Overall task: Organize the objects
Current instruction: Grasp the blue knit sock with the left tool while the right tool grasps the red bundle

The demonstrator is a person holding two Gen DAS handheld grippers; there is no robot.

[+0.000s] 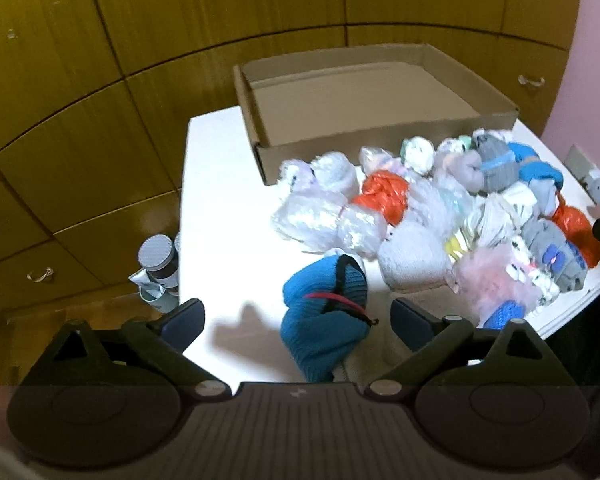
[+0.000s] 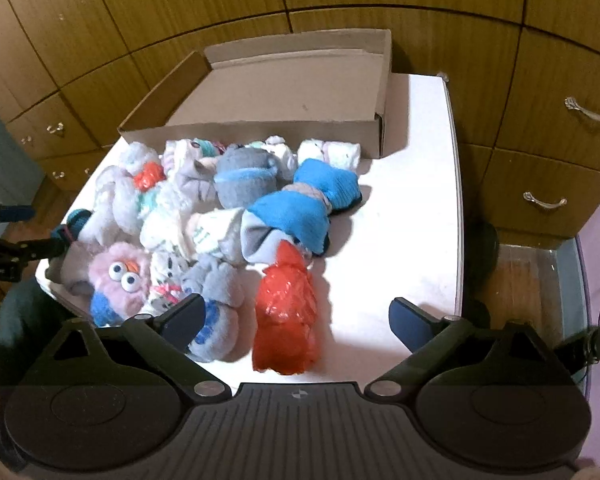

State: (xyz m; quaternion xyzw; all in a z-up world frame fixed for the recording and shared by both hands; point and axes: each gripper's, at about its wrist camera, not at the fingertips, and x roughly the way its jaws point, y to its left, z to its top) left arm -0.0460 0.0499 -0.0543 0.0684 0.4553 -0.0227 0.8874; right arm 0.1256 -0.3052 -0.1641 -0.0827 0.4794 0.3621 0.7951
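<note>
A pile of rolled socks and bagged bundles (image 1: 440, 216) lies on the white table (image 1: 224, 200), in front of an empty shallow cardboard box (image 1: 380, 130). My left gripper (image 1: 300, 322) is open, and a blue knitted bundle with red and black trim (image 1: 324, 312) lies between its fingers, clear of both pads. In the right wrist view the pile (image 2: 204, 216) fills the table's left half, with the box (image 2: 260, 134) behind it. My right gripper (image 2: 298, 322) is open astride a red plastic bundle (image 2: 286, 316), without touching it. Its left finger (image 2: 184, 318) hangs over a grey and blue sock roll (image 2: 216, 320).
Wooden drawer fronts with metal handles (image 2: 588, 114) surround the table. A capped jar (image 1: 160, 260) stands off the table's left edge. A wall socket (image 1: 588, 172) sits on the pink wall. Bare table (image 2: 412, 220) lies right of the pile.
</note>
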